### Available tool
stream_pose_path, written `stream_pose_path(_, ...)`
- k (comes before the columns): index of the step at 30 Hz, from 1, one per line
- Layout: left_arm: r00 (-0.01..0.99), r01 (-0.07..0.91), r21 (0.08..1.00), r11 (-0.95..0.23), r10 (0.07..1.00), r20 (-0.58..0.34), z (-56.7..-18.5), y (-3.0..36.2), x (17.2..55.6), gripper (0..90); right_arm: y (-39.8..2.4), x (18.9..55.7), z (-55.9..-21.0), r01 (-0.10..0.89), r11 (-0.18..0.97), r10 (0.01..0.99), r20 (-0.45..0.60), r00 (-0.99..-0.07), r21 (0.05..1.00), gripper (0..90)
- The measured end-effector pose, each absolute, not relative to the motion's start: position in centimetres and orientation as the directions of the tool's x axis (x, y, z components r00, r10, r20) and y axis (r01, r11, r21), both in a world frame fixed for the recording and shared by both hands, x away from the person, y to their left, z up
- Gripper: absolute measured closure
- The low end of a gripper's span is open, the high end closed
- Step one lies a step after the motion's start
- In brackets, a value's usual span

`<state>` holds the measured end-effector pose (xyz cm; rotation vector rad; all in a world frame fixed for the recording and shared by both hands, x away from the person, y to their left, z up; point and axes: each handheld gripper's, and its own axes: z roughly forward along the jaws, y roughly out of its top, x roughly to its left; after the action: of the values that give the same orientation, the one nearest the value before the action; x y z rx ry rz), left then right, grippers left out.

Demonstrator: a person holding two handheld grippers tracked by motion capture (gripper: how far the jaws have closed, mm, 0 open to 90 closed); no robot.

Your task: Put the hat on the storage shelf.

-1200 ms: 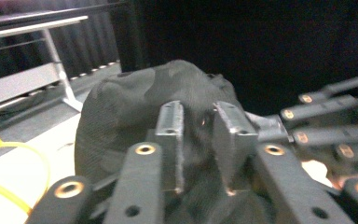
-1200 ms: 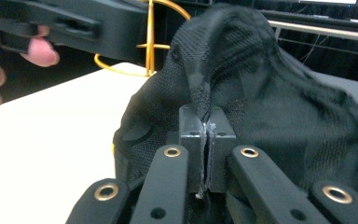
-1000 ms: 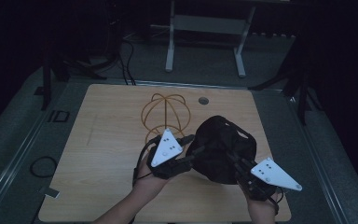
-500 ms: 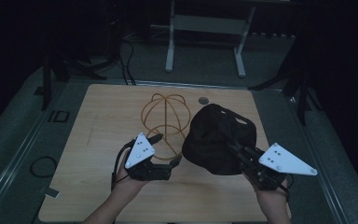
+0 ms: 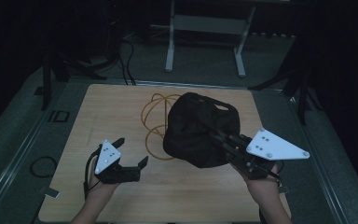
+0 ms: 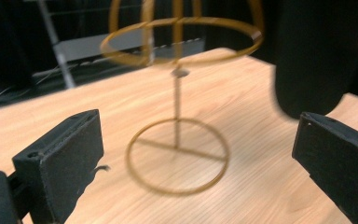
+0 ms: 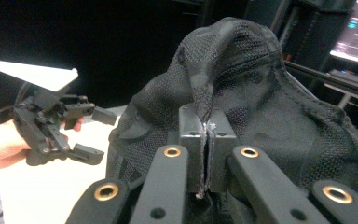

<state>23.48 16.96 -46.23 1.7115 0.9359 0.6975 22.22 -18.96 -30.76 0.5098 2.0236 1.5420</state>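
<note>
Black mesh cap [image 5: 200, 128]: held up off the wooden table [image 5: 102, 107], right of its middle, its fabric hanging partly in front of the wire stand.
Right gripper [image 5: 216, 136]: jaws pinched tight on a fold of the cap; in the right gripper view the mesh [image 7: 242, 93] rises from between the two pads and drapes away over them.
Left gripper [image 5: 130, 151]: near the table's front-left corner, well apart from the cap; its jaws have just been opening and now stand wide with nothing between them.
Wire stand [image 5: 156, 123]: gold-coloured, upright near the table's middle, just left of the cap; in the left gripper view its ring base [image 6: 177, 156] sits beyond the spread jaws.
Cap against left fingers: the dark cloth [image 6: 314, 56] hangs beyond the right-hand pad, not touching it.
</note>
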Motion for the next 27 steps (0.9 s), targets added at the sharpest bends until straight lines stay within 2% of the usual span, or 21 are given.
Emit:
stream_pose_path(5,0.464,0.274,0.95,-0.151,0.886,0.007,-48.0,19.4,23.1,2.6,-17.2,23.4,-29.6,-0.032,0.272,0.566,-0.187,-0.803,0.962,87.8)
stream_pose_path(13,0.384,0.335,0.936,-0.109,0.923,-0.03,-50.1,22.7,22.7,2.6,-14.4,26.9,-28.3,0.023,0.272,0.529,-0.13,-0.838,0.962,87.7)
stream_pose_path(21,0.303,0.334,0.94,-0.068,0.952,-0.039,-51.7,24.4,22.2,2.6,-12.4,30.4,-28.9,0.093,0.328,0.56,-0.114,-0.821,0.94,87.6)
stream_pose_path(27,0.28,0.341,0.939,-0.034,0.958,-0.067,-52.6,24.8,22.1,2.7,-11.4,32.4,-30.1,0.144,0.36,0.593,-0.107,-0.798,0.922,87.5)
